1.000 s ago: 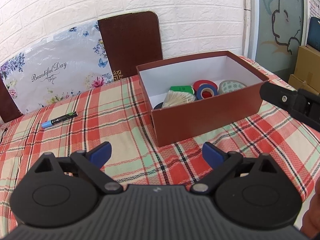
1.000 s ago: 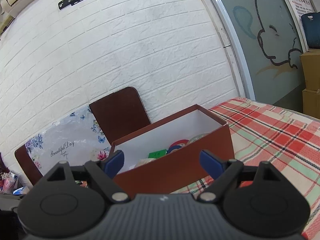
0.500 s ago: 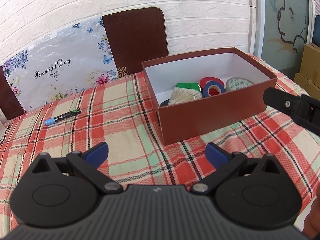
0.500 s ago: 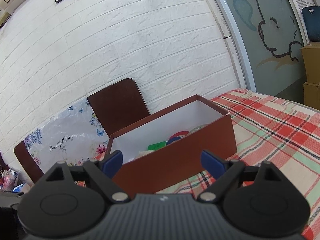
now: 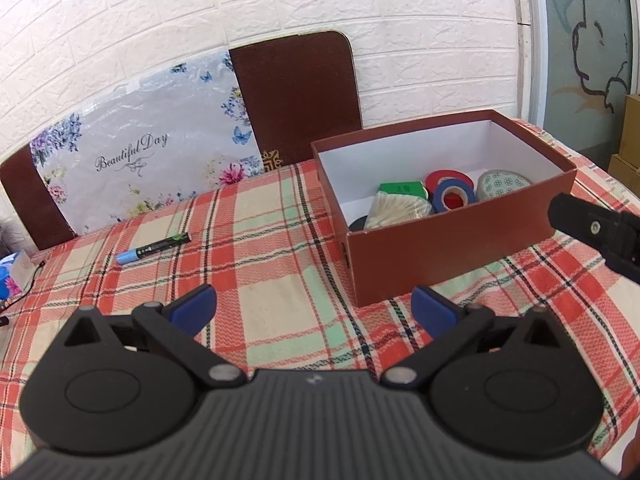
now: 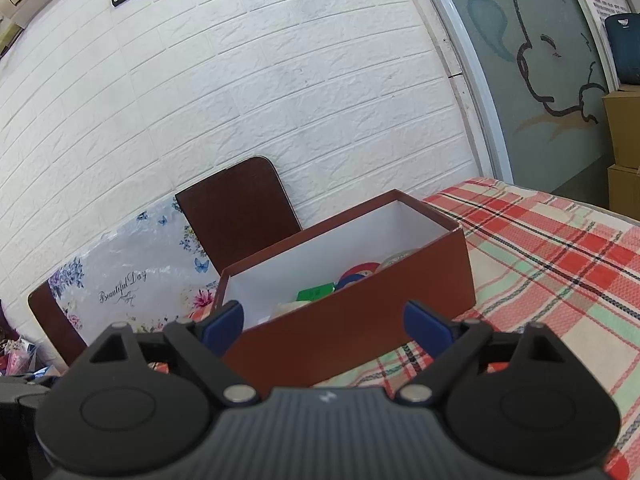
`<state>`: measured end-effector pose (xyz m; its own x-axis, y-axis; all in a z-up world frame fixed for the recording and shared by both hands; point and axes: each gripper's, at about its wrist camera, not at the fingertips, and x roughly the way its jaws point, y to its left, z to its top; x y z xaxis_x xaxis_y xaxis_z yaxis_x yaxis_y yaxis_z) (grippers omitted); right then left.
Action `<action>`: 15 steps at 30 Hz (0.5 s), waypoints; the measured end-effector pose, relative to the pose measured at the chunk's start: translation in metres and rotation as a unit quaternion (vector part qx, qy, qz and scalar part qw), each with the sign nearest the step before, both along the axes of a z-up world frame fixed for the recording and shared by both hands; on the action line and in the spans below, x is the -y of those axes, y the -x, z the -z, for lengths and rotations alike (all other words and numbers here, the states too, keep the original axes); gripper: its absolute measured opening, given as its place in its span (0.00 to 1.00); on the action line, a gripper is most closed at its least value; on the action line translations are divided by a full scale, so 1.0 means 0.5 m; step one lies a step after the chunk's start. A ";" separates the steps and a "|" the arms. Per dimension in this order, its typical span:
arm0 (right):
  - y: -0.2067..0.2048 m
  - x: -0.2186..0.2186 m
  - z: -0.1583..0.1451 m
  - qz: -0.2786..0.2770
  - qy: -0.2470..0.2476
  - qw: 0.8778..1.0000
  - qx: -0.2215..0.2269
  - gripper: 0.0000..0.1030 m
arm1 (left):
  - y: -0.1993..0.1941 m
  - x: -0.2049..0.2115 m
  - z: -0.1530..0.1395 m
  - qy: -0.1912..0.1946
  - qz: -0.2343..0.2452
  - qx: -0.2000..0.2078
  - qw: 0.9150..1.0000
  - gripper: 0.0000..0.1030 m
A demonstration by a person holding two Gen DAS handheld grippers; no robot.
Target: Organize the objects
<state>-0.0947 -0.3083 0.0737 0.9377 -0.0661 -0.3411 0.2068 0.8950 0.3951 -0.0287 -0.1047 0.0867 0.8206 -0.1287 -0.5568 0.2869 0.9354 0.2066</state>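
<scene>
A brown box (image 5: 452, 240) with a white inside stands on the plaid tablecloth; it also shows in the right wrist view (image 6: 360, 312). Inside lie a red tape roll (image 5: 444, 178), a blue tape roll (image 5: 454, 200), a green packet (image 5: 402, 189), a patterned round tin (image 5: 502, 184) and a beige bundle (image 5: 396, 210). A black marker with a blue cap (image 5: 154, 247) lies on the cloth to the left. My left gripper (image 5: 314, 308) is open and empty, short of the box. My right gripper (image 6: 324, 320) is open and empty just before the box's near wall; part of it shows at the right of the left wrist view (image 5: 596, 228).
A floral board (image 5: 144, 160) and a brown chair back (image 5: 296, 96) lean at the white brick wall behind the table. Cardboard boxes (image 6: 624, 152) stand on the floor at the far right. A small blue packet (image 5: 10, 276) lies at the table's left edge.
Both grippers have drawn back and risen a little, so the box sits slightly farther off. Both stay open; nothing was picked up.
</scene>
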 end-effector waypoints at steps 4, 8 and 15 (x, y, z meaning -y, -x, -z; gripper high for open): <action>-0.001 0.001 0.000 0.000 0.000 1.000 0.000 0.89 | 0.002 0.002 -0.001 -0.009 -0.005 0.006 1.000 1.00; 0.000 -0.001 0.000 0.000 0.001 1.000 0.001 0.89 | 0.000 0.002 0.000 -0.005 0.003 -0.011 1.000 1.00; 0.003 -0.003 -0.001 0.002 0.001 1.000 0.004 0.90 | 0.000 0.002 0.001 -0.002 0.002 -0.017 1.000 1.00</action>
<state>-0.0964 -0.3068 0.0743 0.9398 -0.0707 -0.3342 0.2076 0.8953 0.3943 -0.0286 -0.1056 0.0861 0.8001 -0.1304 -0.5855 0.2986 0.9331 0.2003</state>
